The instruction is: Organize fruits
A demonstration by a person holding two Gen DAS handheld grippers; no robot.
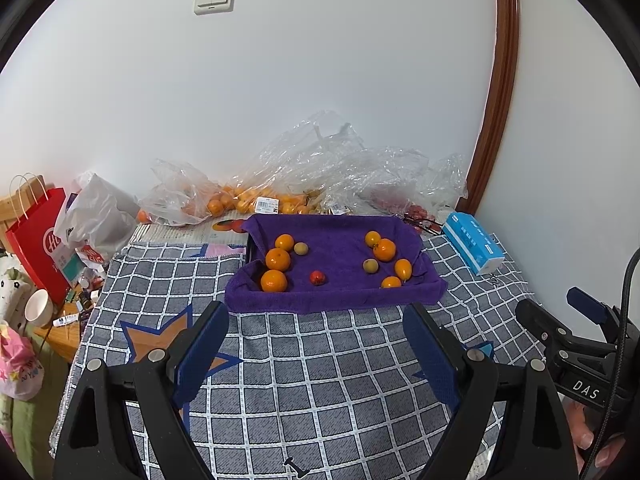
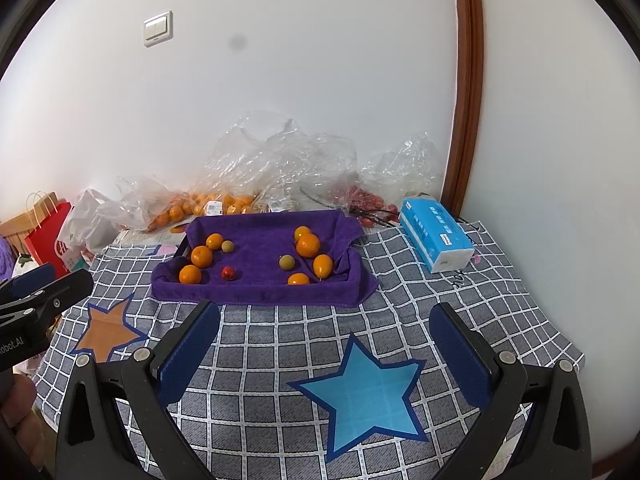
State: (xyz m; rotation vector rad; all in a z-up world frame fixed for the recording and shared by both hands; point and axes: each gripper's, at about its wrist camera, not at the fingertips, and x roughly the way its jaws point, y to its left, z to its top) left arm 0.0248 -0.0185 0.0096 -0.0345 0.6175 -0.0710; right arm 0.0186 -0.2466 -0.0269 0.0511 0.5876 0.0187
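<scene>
A tray lined with a purple towel (image 1: 340,300) (image 2: 260,294) sits on the checked cloth ahead of both grippers. In it lie several oranges (image 1: 277,259) (image 2: 308,245), two greenish-brown round fruits (image 1: 371,266) (image 2: 287,262) and one small red fruit (image 1: 317,277) (image 2: 227,273), split into a left and a right cluster. My left gripper (image 1: 316,316) hovers open over the cloth just short of the tray, nothing between its blue pads. My right gripper (image 2: 324,314) is also open and empty, at the same distance from the tray.
Clear plastic bags (image 1: 320,168) holding more oranges and red fruits are heaped against the wall behind the tray. A blue tissue pack (image 2: 436,236) lies right of the tray. A red paper bag (image 1: 38,236), a bowl and clutter crowd the left edge.
</scene>
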